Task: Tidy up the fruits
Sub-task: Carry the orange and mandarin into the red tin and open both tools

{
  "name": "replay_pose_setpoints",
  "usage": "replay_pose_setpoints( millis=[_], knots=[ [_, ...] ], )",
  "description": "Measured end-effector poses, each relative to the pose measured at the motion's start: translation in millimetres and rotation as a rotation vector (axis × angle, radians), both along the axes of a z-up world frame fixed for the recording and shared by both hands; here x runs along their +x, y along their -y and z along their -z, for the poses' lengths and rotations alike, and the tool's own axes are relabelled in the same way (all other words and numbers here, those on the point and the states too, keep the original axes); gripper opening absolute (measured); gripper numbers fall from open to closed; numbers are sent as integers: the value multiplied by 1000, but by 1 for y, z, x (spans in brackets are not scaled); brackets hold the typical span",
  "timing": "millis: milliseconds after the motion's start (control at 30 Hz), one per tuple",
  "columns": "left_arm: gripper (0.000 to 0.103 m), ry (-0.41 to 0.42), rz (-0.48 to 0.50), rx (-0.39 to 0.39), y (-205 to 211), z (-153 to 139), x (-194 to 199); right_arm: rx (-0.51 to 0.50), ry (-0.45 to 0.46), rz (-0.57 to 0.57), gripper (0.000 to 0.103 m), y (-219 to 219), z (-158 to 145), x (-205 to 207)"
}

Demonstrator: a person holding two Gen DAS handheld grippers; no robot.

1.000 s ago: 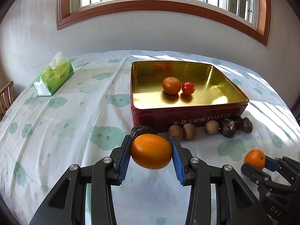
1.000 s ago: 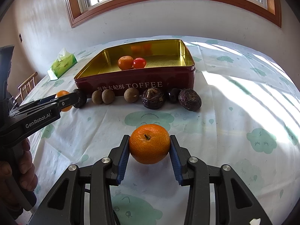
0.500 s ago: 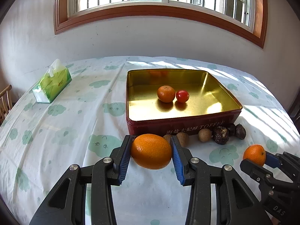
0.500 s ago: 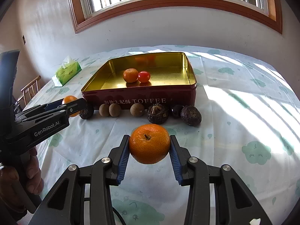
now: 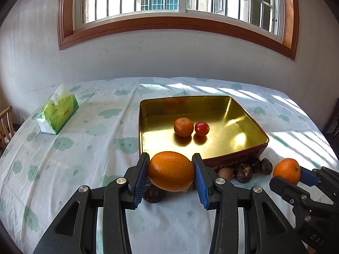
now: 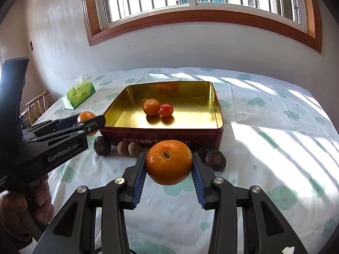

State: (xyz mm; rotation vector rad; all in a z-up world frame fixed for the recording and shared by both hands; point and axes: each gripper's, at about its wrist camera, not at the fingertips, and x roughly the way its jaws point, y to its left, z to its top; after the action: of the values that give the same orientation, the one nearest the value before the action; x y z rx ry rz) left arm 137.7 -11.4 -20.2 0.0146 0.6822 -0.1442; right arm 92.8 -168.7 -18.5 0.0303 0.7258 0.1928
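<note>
We hold both grippers tilted downward above the table, pointing toward the tin (image 5: 257, 131) at twelve o'clock. A bare hand (image 6: 25, 203) wraps the left tool's handle at eight o'clock in the right wrist view.

Inside the gold-lined tin a small mandarin (image 5: 183, 127) touches a cherry tomato (image 5: 201, 128). Along the tin's near wall, between us and it, lie dark wrinkled fruits (image 6: 215, 160) and small brown round ones (image 6: 129, 148). A green tissue box (image 5: 57, 112) sits well apart at ten o'clock on the cloud-print tablecloth (image 5: 84, 148).

Our left gripper (image 5: 170, 174), jaws narrowed, clamps a large orange (image 5: 171, 171) between its blue pads, clear of the cloth. Our right gripper (image 6: 168, 165) likewise pinches a stemmed orange (image 6: 168, 162), lifted in front of the tin's lettered wall.
</note>
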Motion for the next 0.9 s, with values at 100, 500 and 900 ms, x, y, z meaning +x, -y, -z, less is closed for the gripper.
replay_pose_setpoints(
  millis=[100,500,900],
  knots=[
    [42,10,2,2,1,-4,6,-3,17,3,38,1,-6,7],
    [42,31,3,15,6,-12,28,-16,50,12,38,4,-17,36],
    [42,35,2,30,9,-14,52,-28,52,15,38,4,-16,65]
  ],
)
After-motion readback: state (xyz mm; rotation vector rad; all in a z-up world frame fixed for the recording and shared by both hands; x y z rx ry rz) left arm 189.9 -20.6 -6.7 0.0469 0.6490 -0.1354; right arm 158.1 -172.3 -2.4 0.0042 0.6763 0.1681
